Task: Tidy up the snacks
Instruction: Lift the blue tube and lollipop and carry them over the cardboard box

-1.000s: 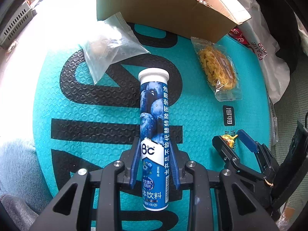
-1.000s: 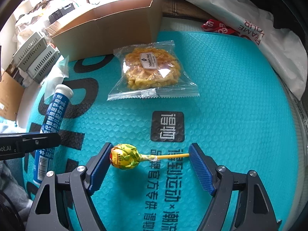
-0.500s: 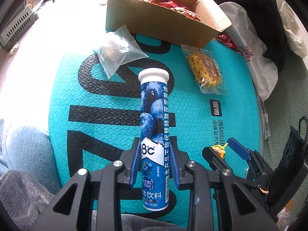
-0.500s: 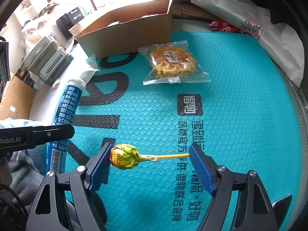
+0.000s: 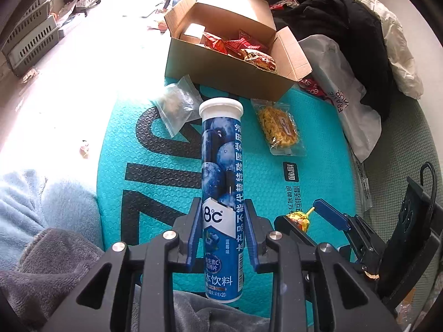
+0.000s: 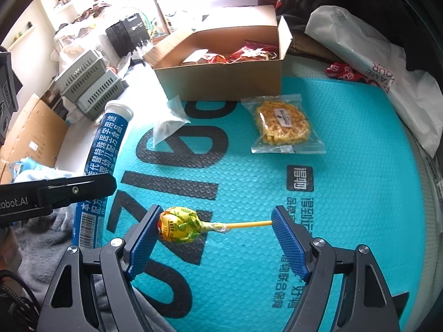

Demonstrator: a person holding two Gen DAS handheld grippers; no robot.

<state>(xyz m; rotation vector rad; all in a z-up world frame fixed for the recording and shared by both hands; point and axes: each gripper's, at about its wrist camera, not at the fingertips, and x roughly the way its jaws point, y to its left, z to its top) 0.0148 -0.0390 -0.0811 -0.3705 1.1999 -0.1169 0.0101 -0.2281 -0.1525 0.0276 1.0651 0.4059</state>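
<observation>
My left gripper (image 5: 221,221) is shut on a blue blueberry drink-tablet tube (image 5: 221,171) with a white cap, held above the teal mat (image 5: 155,193); the tube also shows in the right wrist view (image 6: 102,155). My right gripper (image 6: 214,232) is shut on a yellow-green lollipop (image 6: 180,224), head against the left pad, stick end against the right pad. It also shows in the left wrist view (image 5: 299,218). An open cardboard box (image 5: 229,63) with red snack packs stands at the mat's far edge, also seen from the right wrist (image 6: 221,77).
A yellow snack pack (image 5: 279,127) and a clear zip bag (image 5: 177,105) lie on the mat in front of the box. White plastic bags (image 5: 349,102) and dark clothes lie to the right. Grey and blue blankets (image 5: 41,235) lie near left. Grey crates (image 6: 88,88) stand far left.
Both grippers have risen and pulled back with their loads; the mat looks smaller and the inside of the box now shows.
</observation>
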